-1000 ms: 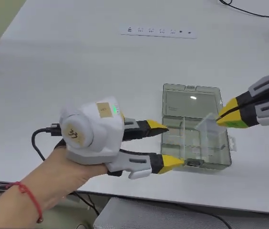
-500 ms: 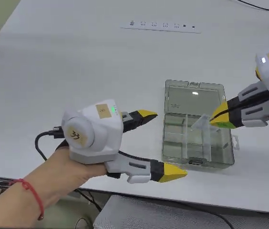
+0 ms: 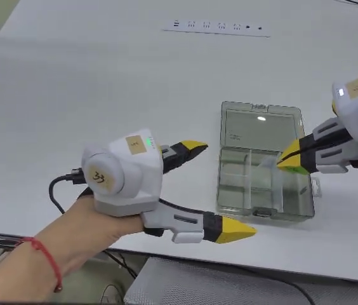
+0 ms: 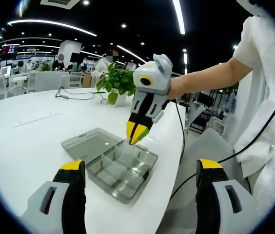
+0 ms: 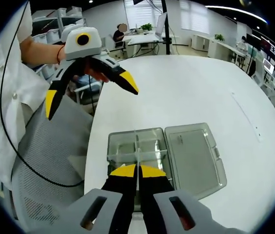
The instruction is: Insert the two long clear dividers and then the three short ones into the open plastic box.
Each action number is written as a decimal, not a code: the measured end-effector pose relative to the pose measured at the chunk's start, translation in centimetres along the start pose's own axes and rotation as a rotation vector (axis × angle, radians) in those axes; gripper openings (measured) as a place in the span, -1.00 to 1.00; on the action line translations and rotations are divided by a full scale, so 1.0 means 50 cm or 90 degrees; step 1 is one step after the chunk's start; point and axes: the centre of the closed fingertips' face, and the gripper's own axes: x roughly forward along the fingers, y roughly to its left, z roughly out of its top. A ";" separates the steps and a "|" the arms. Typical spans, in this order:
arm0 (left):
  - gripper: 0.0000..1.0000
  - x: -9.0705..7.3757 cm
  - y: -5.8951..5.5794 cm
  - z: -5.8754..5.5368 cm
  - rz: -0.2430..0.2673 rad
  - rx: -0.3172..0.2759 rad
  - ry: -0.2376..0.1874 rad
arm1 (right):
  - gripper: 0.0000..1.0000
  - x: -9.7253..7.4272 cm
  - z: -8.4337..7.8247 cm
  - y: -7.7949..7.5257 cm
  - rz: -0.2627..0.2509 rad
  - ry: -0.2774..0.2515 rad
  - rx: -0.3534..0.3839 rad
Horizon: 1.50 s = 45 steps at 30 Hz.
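The clear plastic box lies open on the white table, its lid folded flat behind the base. Clear dividers stand inside the base. My right gripper is shut on a short clear divider, held upright over the base's right part. In the right gripper view that divider rises edge-on from the shut tips above the box. My left gripper is open wide just left of the box, touching nothing. The left gripper view looks between its jaws at the box and the right gripper.
A white power strip lies at the table's far side. A black cable runs from the left gripper over the table's near edge. A grey chair stands below that edge. Bare table stretches left of and behind the box.
My left gripper has opened much wider and drawn back a little from the box's left edge. My right gripper has stayed shut on the divider and brought it lower over the base.
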 end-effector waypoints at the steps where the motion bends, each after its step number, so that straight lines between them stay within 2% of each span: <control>1: 0.93 0.000 0.000 0.000 0.000 -0.001 0.000 | -0.95 0.001 -0.001 0.001 0.002 0.001 0.001; 7: 0.94 0.000 0.000 -0.001 0.001 -0.002 -0.001 | -0.95 0.008 0.000 0.005 -0.002 0.005 -0.012; 13: 0.95 0.000 -0.002 -0.003 0.000 -0.003 0.001 | -0.95 0.024 0.002 0.017 0.001 0.021 -0.058; 22: 0.96 0.001 -0.002 -0.011 0.000 0.005 0.011 | -0.95 0.042 -0.011 0.005 0.001 0.033 -0.053; 35: 0.95 0.000 -0.001 -0.013 -0.001 0.002 0.012 | -0.95 0.088 -0.052 -0.011 -0.006 0.087 -0.063; 42: 0.95 -0.001 -0.001 -0.016 0.000 0.000 0.015 | -0.95 0.103 -0.066 -0.017 -0.008 0.119 -0.086; 45: 0.96 -0.001 -0.001 -0.014 0.000 0.000 0.013 | -0.95 0.102 -0.061 -0.007 -0.009 0.126 -0.090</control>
